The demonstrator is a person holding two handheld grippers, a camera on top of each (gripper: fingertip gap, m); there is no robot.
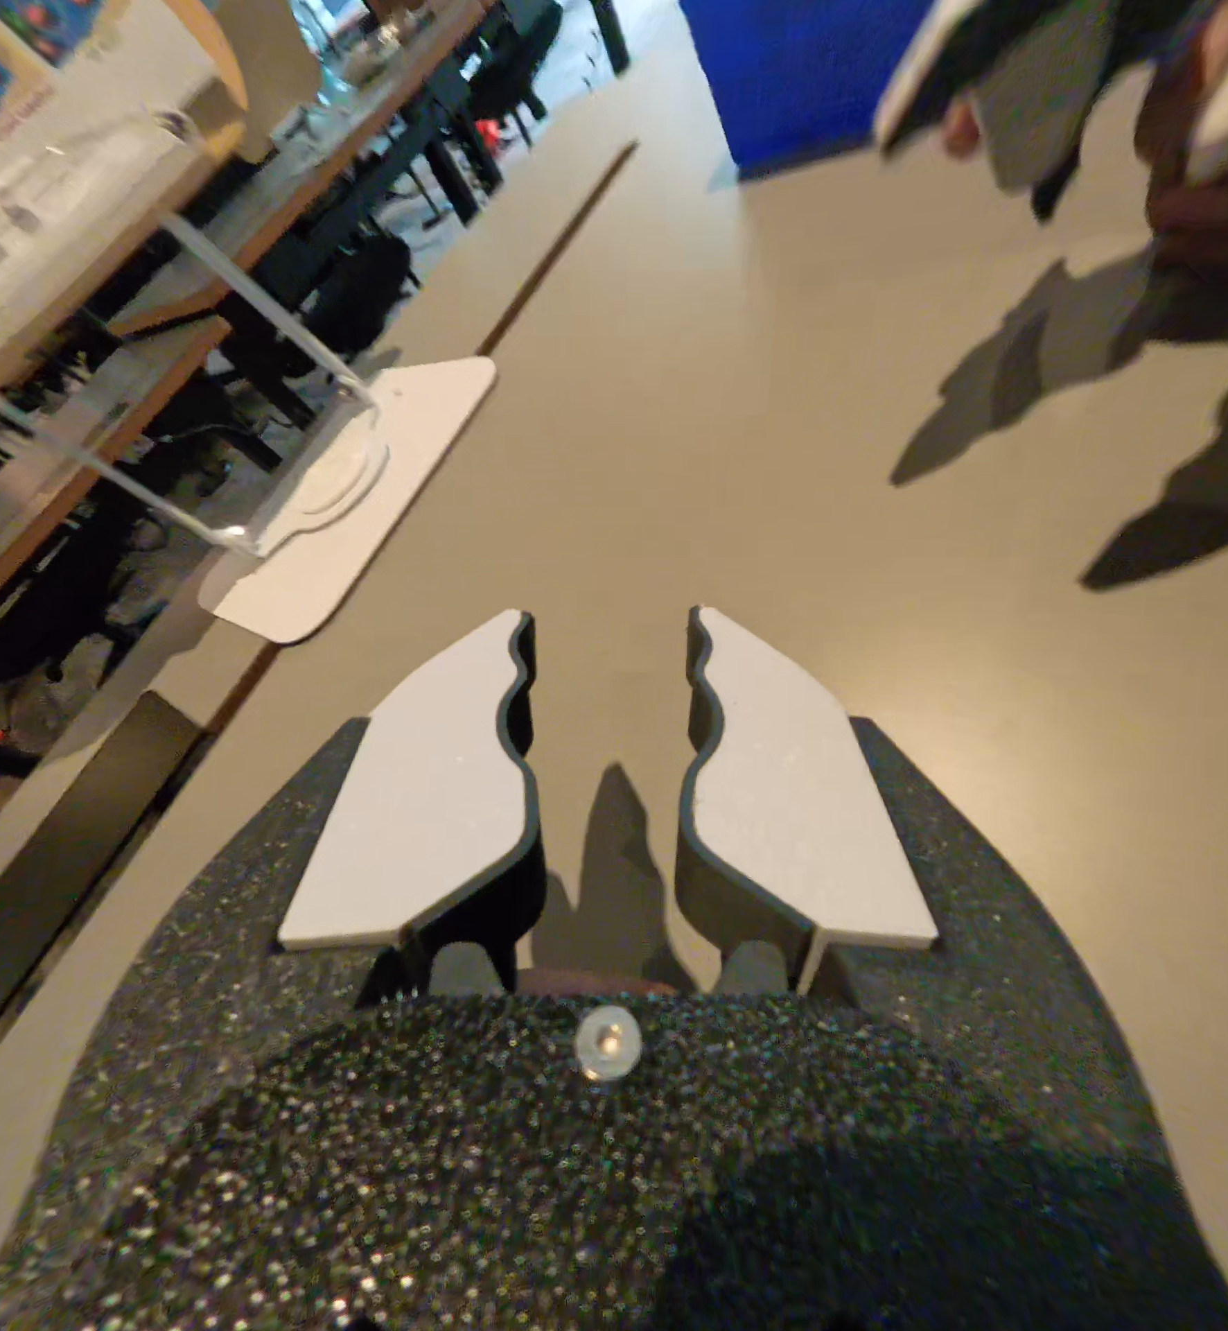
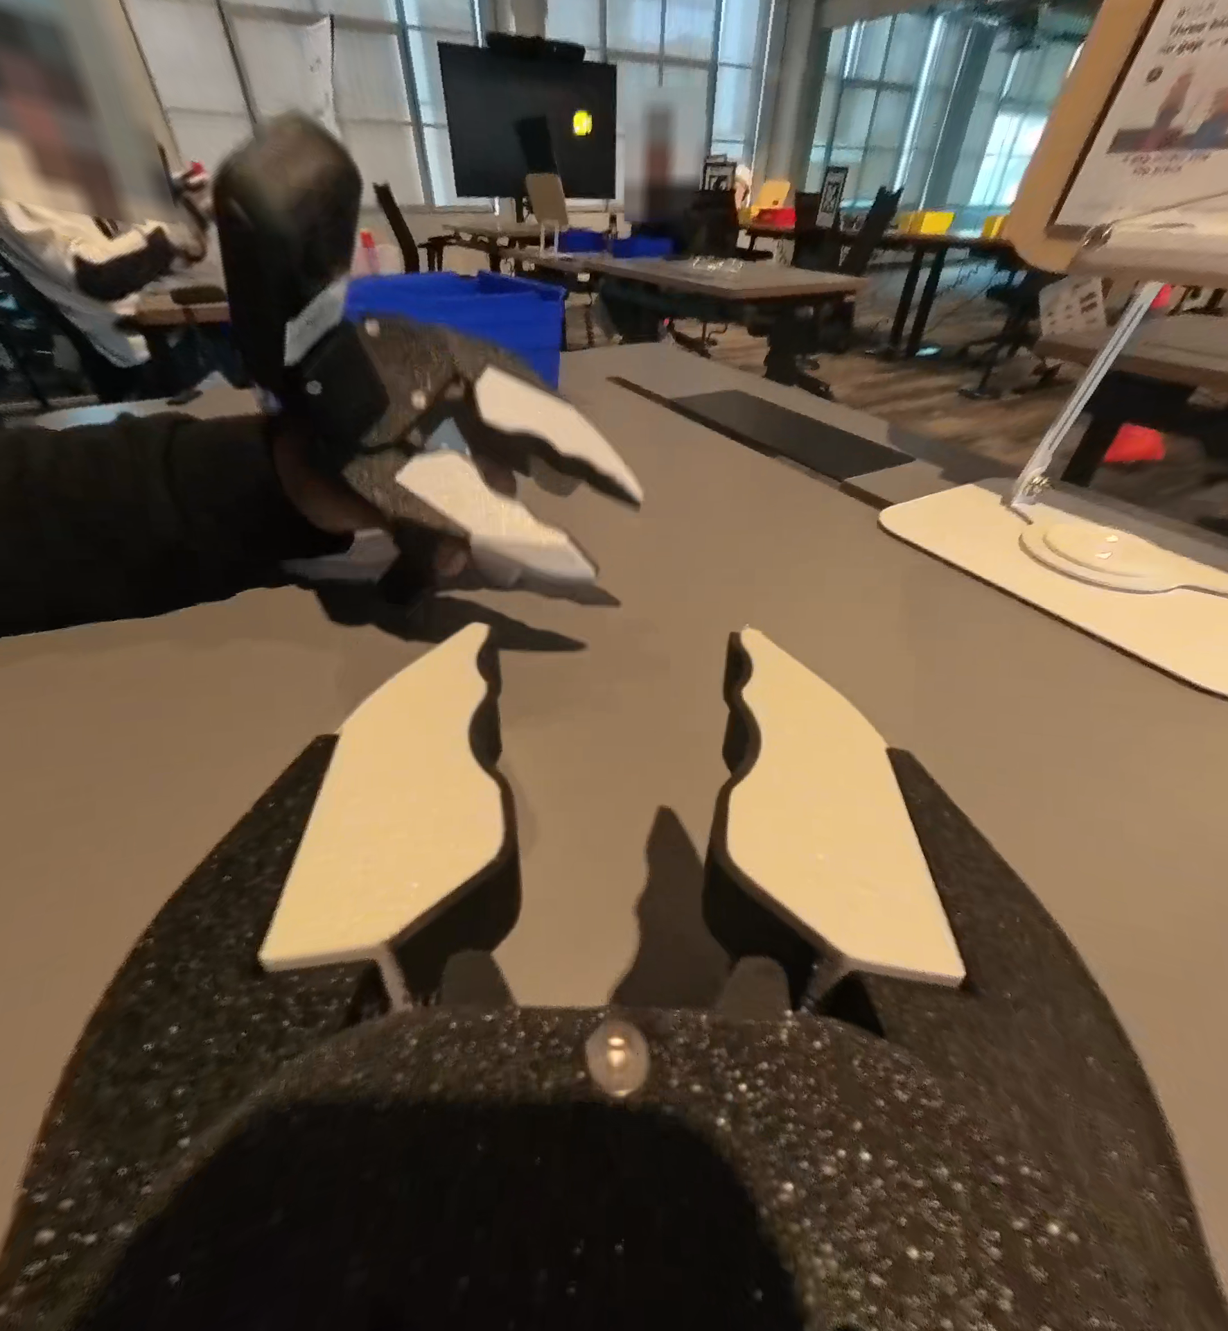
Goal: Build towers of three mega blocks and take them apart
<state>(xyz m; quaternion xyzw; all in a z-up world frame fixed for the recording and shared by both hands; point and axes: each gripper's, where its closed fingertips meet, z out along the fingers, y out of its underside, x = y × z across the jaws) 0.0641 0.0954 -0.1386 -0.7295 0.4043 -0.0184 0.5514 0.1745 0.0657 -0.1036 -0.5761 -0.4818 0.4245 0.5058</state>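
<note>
No mega blocks show in either view. My left gripper (image 1: 611, 619) is open and empty, just above the bare grey table (image 1: 741, 432). My right gripper (image 2: 611, 634) is open and empty above the same table (image 2: 813, 720). In the right wrist view the left gripper (image 2: 611, 536) shows farther off at the left, open, turned on its side and held by a hand in a black sleeve. In the left wrist view the right gripper (image 1: 1029, 93) is a blurred shape at the top right, held by a hand.
A white base plate with a clear acrylic sign stand (image 1: 352, 497) sits at the table's left edge; it is at the right in the right wrist view (image 2: 1072, 598). A blue bin (image 2: 467, 310) stands beyond the table's far end. A dark strip (image 2: 791, 432) lies on the table.
</note>
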